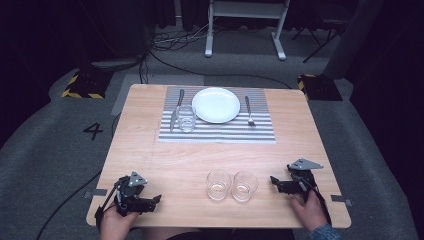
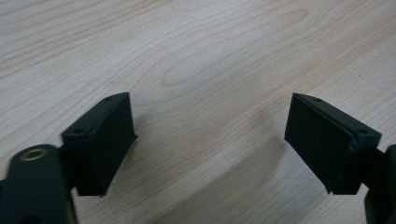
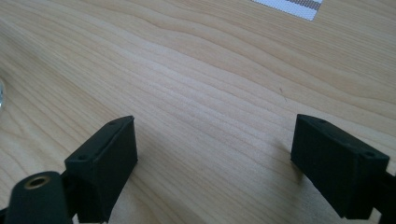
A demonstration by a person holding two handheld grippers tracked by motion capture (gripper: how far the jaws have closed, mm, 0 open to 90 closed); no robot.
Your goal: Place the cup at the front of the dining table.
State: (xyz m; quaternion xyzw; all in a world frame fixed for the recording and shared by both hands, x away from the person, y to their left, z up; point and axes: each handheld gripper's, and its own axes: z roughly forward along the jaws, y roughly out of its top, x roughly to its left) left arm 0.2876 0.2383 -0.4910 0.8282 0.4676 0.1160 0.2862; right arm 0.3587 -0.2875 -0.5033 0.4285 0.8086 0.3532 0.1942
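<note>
Place mat (image 1: 218, 131) at the table's (image 1: 165, 165) far edge carries a plate (image 1: 216, 104), knife (image 1: 176, 108) and glass (image 1: 186, 118) left, fork (image 1: 249, 110) right. Two tumblers (image 1: 232, 185) stand side by side near the near edge.

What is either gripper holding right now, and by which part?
Nothing: the left gripper and right gripper both stand open over bare table.

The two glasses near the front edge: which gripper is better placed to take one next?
Probably the right gripper. It lies open just beside the nearer glass, jaws pointing toward it. The left gripper, also open, sits farther from the other glass, with bare table between.
</note>
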